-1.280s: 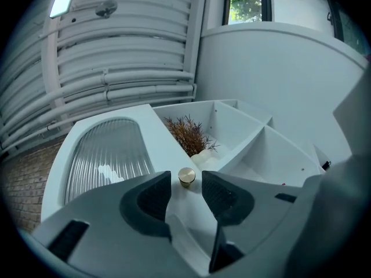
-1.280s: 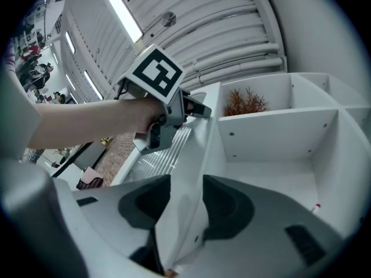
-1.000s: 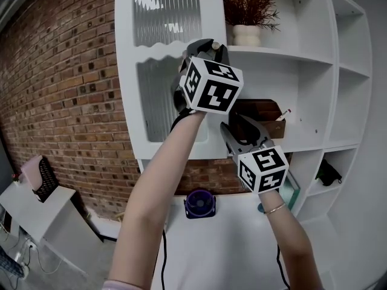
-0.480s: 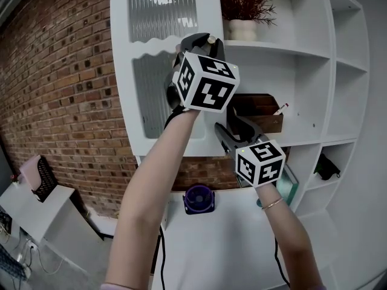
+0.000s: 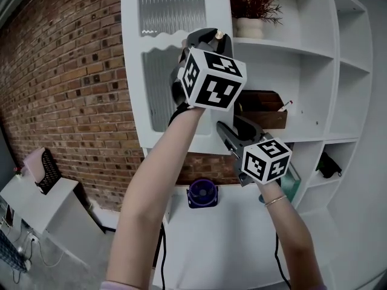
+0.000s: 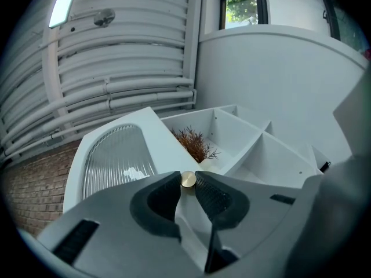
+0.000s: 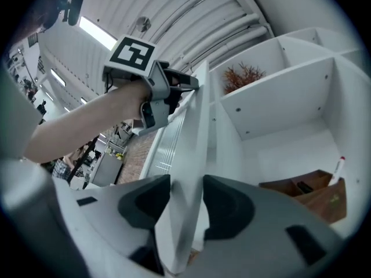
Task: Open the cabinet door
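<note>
Currently the door-opening step is under way. The cabinet door [image 5: 134,89], white with a ribbed glass panel, stands swung partly out from the shelf unit [image 5: 347,71], apparently hinged on its left side. The left gripper [image 5: 207,39] is clamped on the small brass knob [image 6: 188,179] near the door's free edge, and both pads bear on the knob in the left gripper view. The right gripper [image 7: 185,197] sits lower down, straddling that free edge. Its jaws have just been closing with the edge between them, and the pads appear to lie against both faces of the panel.

Judgement: the door is part-open, not yet wide. The next move calls for both grippers to follow the door's arc round the hinge together, toward the brick wall [image 5: 60,101]. The knob grip needs to be firm and the right pads square to the panel, so that neither slips or twists the door.
</note>
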`<control>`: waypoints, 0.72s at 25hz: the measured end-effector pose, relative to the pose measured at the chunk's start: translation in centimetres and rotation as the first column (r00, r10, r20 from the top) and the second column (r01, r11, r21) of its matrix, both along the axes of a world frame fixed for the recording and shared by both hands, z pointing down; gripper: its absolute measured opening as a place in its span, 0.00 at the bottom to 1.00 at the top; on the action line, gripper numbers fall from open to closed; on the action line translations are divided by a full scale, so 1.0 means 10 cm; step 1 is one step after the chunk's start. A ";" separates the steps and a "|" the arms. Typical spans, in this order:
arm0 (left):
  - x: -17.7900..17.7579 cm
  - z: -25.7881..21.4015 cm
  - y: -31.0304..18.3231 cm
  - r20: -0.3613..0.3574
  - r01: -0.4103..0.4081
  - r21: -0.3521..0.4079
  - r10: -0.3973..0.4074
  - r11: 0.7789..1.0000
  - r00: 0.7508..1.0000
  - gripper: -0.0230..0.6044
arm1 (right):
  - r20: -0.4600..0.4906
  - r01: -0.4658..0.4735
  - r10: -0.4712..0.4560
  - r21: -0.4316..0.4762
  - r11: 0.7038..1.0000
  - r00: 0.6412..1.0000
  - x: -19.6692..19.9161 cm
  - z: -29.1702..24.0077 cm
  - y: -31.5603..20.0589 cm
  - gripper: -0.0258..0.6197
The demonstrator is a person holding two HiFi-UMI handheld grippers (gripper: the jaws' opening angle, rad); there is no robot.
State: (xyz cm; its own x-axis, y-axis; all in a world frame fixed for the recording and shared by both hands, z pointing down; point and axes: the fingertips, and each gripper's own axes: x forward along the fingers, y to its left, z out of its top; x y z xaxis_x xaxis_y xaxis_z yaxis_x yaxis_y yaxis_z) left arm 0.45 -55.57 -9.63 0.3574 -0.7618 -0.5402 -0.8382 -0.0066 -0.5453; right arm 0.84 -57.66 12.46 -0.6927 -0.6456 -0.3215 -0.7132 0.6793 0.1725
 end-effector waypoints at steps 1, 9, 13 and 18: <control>-0.01 0.00 0.03 -0.004 -0.002 0.001 0.002 1.000 1.000 0.16 | -0.005 -0.006 0.006 0.004 1.000 1.000 0.00 0.00 0.03 0.30; -0.12 0.01 0.34 -0.048 -0.039 0.000 0.039 0.999 0.998 0.16 | 0.002 0.040 -0.040 -0.009 0.999 0.999 -0.03 0.01 0.35 0.25; -0.17 0.00 0.47 -0.079 -0.059 -0.013 0.058 0.998 0.995 0.16 | 0.004 0.056 -0.056 -0.012 0.998 0.998 -0.06 0.00 0.50 0.23; -0.26 0.00 0.64 -0.113 -0.067 -0.031 0.064 0.997 0.992 0.16 | 0.009 0.076 -0.076 -0.010 0.997 0.997 -0.12 0.00 0.70 0.20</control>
State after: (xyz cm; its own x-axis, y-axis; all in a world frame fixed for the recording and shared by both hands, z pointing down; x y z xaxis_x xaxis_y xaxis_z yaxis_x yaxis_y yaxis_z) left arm -2.12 -49.16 -9.61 0.3459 -0.7578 -0.5532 -0.8911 -0.0809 -0.4464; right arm -0.34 -50.68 12.47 -0.7369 -0.5947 -0.3215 -0.6612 0.7331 0.1594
